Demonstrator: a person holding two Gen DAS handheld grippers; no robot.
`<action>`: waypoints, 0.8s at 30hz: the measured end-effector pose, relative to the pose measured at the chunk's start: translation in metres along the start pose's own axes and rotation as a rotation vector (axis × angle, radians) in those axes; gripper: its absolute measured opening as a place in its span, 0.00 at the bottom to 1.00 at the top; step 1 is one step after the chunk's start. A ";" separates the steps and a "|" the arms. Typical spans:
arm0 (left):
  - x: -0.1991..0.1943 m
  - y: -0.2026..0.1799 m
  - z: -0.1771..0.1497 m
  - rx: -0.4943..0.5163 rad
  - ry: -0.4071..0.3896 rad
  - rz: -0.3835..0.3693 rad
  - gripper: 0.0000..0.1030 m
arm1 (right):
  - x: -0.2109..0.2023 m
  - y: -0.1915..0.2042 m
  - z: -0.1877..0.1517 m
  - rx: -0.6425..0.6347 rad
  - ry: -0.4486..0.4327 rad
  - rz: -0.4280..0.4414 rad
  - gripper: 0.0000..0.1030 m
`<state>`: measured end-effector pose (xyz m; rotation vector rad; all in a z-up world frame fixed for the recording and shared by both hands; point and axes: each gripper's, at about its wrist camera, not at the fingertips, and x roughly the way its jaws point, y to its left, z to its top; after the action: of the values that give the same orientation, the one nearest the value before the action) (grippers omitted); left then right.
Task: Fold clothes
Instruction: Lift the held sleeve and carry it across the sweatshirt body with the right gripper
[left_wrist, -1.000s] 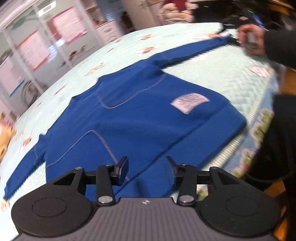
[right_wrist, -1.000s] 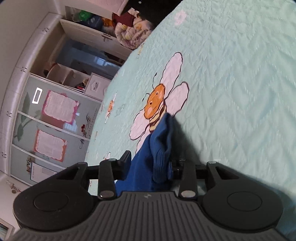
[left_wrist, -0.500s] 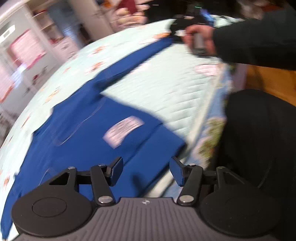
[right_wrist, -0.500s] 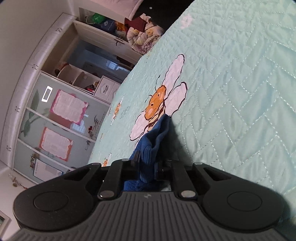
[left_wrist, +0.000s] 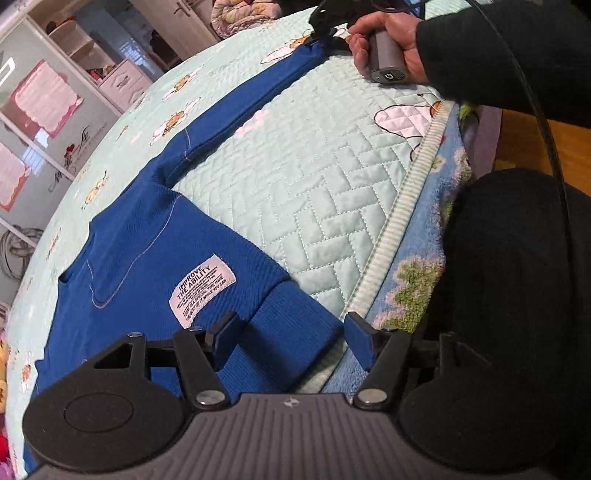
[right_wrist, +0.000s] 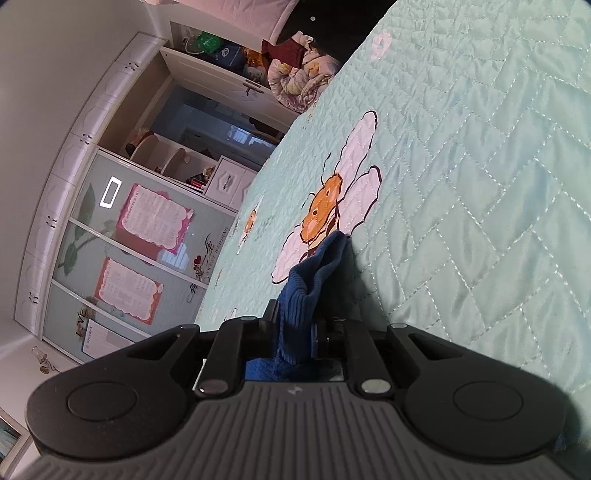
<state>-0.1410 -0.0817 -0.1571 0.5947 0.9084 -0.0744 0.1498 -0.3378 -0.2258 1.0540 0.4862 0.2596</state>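
Quilted bed (left_wrist: 332, 184) — sweater hem (left_wrist: 291, 332) between left tool (left_wrist: 291, 328) fingers

The sweatshirt (left_wrist: 147, 258) lay flat on the quilted bedspread (left_wrist: 325, 177), its hem (left_wrist: 291, 332) at the near edge of the bed. One sleeve (left_wrist: 251, 99) stretched to the far right, where its cuff (right_wrist: 314, 273) sat between the right gripper (right_wrist: 295, 332) jaws. The label (left_wrist: 202, 291) lay just beyond the left gripper (left_wrist: 291, 336). Cabinets (left_wrist: 55, 110) stood far left.

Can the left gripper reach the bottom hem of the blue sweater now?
Probably yes: the left gripper hovers over the hem with jaws opening, nothing between, nothing blocking.
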 end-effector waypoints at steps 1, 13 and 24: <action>-0.001 0.002 -0.001 -0.015 -0.002 -0.006 0.65 | 0.000 0.000 0.000 -0.001 0.000 0.001 0.15; -0.019 0.037 -0.031 -0.141 -0.065 0.003 0.67 | 0.008 0.010 0.000 -0.052 0.010 -0.055 0.10; -0.032 0.106 -0.102 -0.424 -0.062 0.075 0.66 | 0.020 0.119 -0.033 -0.343 -0.026 -0.199 0.10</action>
<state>-0.2017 0.0540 -0.1325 0.2289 0.8095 0.1637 0.1535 -0.2466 -0.1395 0.6692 0.4989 0.1456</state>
